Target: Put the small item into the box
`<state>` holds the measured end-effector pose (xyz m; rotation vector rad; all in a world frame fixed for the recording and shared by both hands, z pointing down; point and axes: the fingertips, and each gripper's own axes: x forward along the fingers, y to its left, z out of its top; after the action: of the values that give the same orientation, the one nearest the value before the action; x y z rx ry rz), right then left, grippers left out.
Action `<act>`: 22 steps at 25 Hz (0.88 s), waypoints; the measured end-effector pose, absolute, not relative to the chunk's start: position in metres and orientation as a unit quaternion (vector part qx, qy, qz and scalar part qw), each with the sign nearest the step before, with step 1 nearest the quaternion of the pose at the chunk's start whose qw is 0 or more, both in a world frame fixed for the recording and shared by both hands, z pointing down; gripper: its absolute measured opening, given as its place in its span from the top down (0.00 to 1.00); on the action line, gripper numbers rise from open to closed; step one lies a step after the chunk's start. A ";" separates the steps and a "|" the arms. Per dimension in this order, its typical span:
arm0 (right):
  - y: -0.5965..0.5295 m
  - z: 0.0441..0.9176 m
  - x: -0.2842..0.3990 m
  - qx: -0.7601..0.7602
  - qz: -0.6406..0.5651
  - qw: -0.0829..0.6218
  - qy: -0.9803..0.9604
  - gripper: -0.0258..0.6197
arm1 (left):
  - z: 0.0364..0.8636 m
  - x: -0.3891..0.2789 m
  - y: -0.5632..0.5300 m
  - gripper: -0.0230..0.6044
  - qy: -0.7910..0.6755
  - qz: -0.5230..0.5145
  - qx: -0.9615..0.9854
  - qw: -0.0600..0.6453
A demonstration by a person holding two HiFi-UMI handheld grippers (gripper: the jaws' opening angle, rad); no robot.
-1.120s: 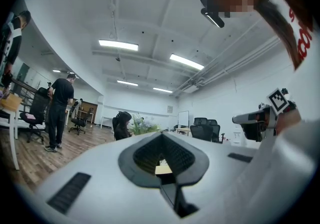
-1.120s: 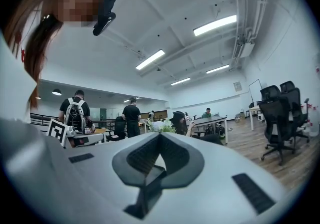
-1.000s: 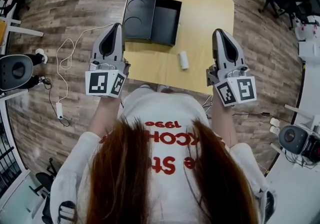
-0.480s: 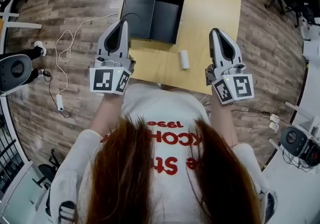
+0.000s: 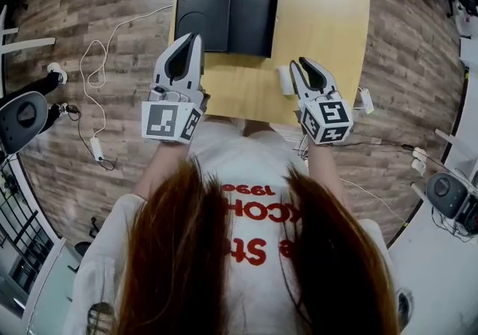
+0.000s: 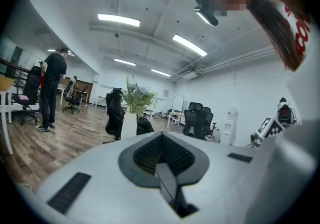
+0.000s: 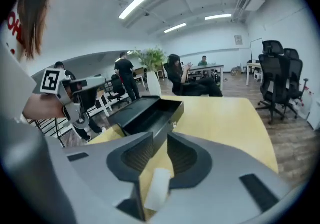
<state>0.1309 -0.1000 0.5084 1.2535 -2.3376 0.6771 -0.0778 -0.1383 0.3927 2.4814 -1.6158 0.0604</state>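
Observation:
A small white cylinder (image 5: 284,80) lies on the yellow table (image 5: 321,20), in front of the open black box (image 5: 228,13) and its lid. My right gripper (image 5: 305,65) tilts down just over the cylinder's right side. Its jaws have just been opening and now stand apart. In the right gripper view the cylinder (image 7: 156,190) shows in the gap of the right gripper (image 7: 160,138), untouched by the pads, with the box (image 7: 150,113) ahead. My left gripper (image 5: 193,39) hovers shut and empty at the table's left front corner. The left gripper (image 6: 160,135) points level into the room.
A white cable with an adaptor (image 5: 97,148) trails over the wood floor at left. A potted plant (image 7: 152,76) stands at the table's far end. Office chairs (image 7: 280,78) and people are farther back in the room.
My right gripper has dropped toward the table and swung left over the white cylinder, and its jaws have parted. The left gripper has sunk a little.

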 end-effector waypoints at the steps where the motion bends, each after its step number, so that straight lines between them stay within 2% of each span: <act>1: -0.094 0.523 0.129 0.445 0.253 0.217 -0.831 0.81 | 0.396 -0.080 -0.137 0.95 -0.541 0.023 0.835 0.093; 8: -0.067 0.596 0.119 0.421 0.284 0.322 -0.799 0.63 | 0.410 -0.088 -0.134 0.95 -0.539 0.043 0.834 0.109; 10: -0.061 0.605 0.118 0.419 0.283 0.343 -0.791 0.61 | 0.414 -0.091 -0.132 0.95 -0.539 0.047 0.834 0.113; 13: -0.058 0.611 0.119 0.426 0.282 0.354 -0.784 0.63 | 0.417 -0.094 -0.132 0.95 -0.540 0.051 0.832 0.115; 15: -0.060 0.607 0.121 0.433 0.277 0.346 -0.785 0.73 | 0.418 -0.096 -0.133 0.95 -0.540 0.051 0.832 0.115; 22: -0.076 0.573 0.128 0.466 0.256 0.285 -0.798 0.75 | 0.407 -0.098 -0.136 0.95 -0.543 0.039 0.832 0.105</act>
<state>0.1279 -0.0757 0.5727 1.2456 -2.1335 0.6856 -0.0983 -0.1364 0.4070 2.4540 -1.6000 0.1162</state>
